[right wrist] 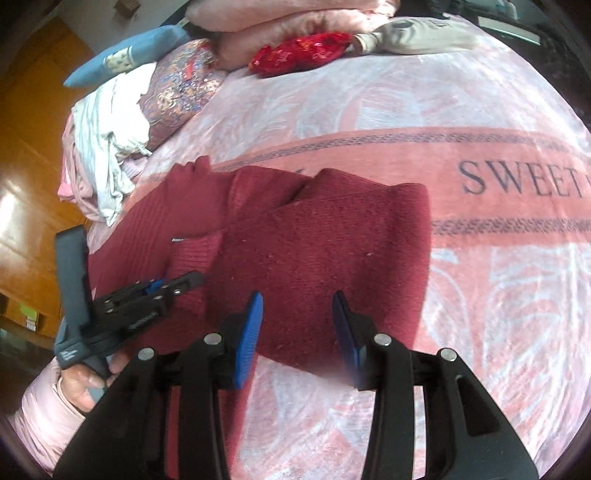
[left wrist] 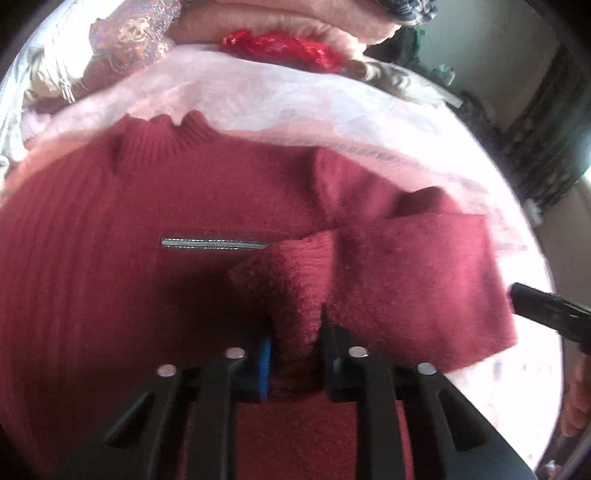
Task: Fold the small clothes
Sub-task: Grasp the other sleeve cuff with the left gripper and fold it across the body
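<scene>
A dark red knit sweater (left wrist: 184, 206) lies flat on a pink blanket (left wrist: 280, 96), collar at the far side. Its right sleeve (left wrist: 406, 266) is folded across the body. My left gripper (left wrist: 295, 332) is shut on the sleeve's ribbed cuff (left wrist: 291, 280), just above the sweater's front. In the right wrist view the sweater (right wrist: 314, 240) fills the middle, and the left gripper (right wrist: 173, 286) shows at the left, on the cuff. My right gripper (right wrist: 297, 306) is open and empty, hovering over the sweater's near right edge.
A red sequined cloth (right wrist: 299, 51), pink folded bedding (right wrist: 280, 22), a patterned cushion (right wrist: 181, 88) and crumpled white cloth (right wrist: 110, 129) lie at the far side of the bed. The blanket (right wrist: 480, 295) with "SWEET" lettering spreads to the right. A wooden floor (right wrist: 29, 184) lies left.
</scene>
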Action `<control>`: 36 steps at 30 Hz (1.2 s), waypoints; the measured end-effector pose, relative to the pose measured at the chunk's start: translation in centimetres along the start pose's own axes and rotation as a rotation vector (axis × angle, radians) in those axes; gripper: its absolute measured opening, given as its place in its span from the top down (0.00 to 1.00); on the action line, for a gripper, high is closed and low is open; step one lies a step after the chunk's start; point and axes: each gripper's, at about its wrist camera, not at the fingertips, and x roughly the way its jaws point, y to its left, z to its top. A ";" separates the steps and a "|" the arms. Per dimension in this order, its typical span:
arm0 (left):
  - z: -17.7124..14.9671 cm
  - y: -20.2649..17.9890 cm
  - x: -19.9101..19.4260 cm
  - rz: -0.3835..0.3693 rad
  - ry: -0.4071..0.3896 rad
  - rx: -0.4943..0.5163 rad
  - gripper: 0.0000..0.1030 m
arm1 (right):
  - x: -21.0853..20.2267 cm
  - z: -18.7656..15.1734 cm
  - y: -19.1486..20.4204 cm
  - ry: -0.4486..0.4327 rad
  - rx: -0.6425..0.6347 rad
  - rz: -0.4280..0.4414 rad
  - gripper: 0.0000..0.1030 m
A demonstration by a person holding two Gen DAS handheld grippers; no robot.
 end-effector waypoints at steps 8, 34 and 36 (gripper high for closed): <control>2.1 4.7 -7.1 0.043 -0.193 0.024 0.85 | 0.1 1.1 0.3 -0.028 0.061 0.040 0.61; 2.5 26.3 -9.7 0.325 -0.135 -0.155 0.45 | 8.9 0.9 4.3 0.168 0.115 -0.008 0.91; 2.3 27.3 -10.8 0.322 -0.142 -0.170 0.44 | 8.8 1.0 4.8 0.169 0.082 -0.019 0.88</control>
